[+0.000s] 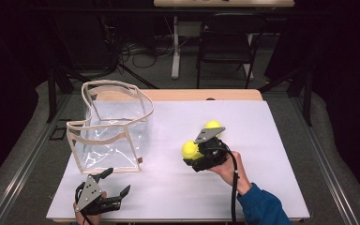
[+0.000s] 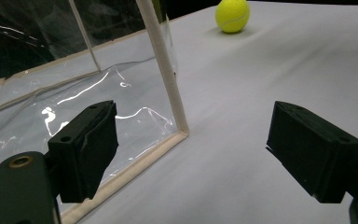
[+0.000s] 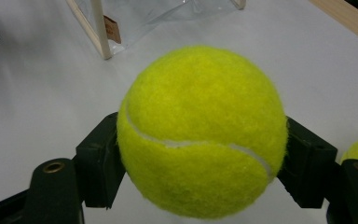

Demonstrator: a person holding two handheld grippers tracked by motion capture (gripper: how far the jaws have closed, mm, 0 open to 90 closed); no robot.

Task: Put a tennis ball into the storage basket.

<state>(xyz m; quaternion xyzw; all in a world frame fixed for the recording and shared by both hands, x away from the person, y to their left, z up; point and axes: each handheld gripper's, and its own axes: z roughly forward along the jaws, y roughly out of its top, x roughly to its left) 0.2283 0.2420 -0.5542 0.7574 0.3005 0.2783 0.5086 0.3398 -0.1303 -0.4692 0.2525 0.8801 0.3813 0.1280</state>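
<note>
Yellow tennis ball [image 3: 200,130] sits clamped in the right gripper [image 1: 193,152], above the white table [image 1: 272,140]. We should carry it level over the clear bag [image 1: 115,126] rim. Left gripper [image 1: 117,185] gapes, empty.

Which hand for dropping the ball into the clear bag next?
Right. The right gripper is already shut on a tennis ball, off the table beside the clear bag. The left gripper sits open and empty near the bag's front corner.
</note>
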